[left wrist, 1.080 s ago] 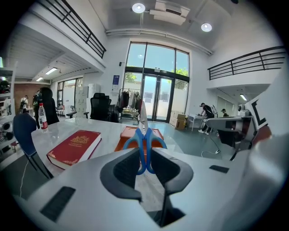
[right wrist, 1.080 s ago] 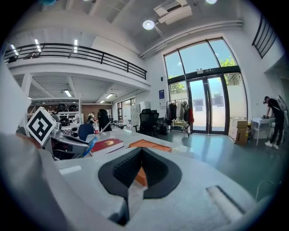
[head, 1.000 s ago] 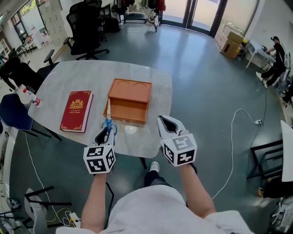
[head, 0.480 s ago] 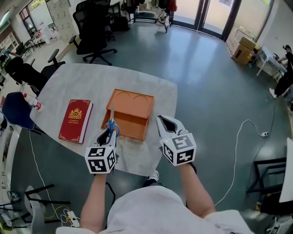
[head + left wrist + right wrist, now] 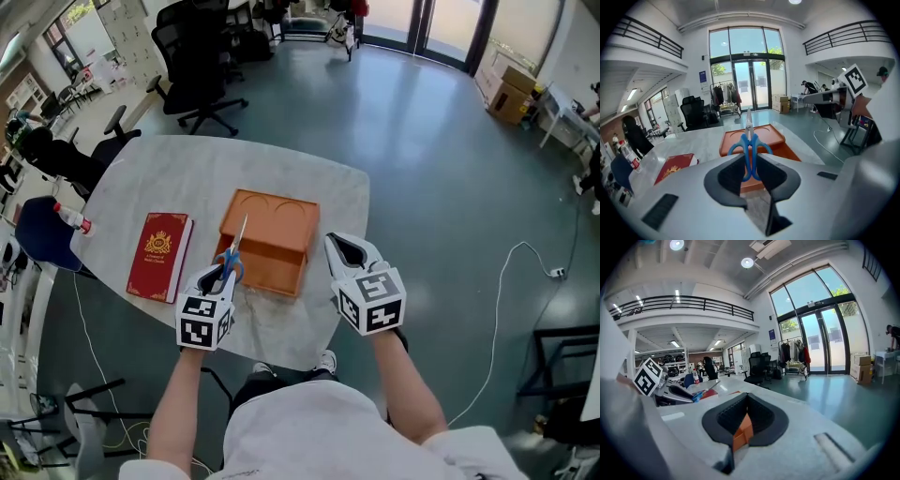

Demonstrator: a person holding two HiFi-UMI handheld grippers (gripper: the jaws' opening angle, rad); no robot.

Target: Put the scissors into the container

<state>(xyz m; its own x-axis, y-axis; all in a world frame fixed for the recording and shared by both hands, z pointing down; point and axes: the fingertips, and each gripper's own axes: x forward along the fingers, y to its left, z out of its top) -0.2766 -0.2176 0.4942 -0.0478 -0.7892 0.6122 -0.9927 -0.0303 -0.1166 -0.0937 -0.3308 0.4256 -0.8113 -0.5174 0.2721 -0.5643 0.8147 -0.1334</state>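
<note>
Left gripper — clamped on blue-handled scissors, blades ahead over orange container; right gripper — seemingly closed, empty.

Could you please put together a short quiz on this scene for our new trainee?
1. Short answer: which gripper holds the scissors?
2. Multiple choice: in the head view, what lies on the table just left of the container? A) a red book B) a mug C) a laptop
3. True or false: the scissors lie inside the container.

Key
1. The left gripper, shut on the blue handles.
2. A
3. False: they are held above the table, with the blades pointing over the container.
</note>
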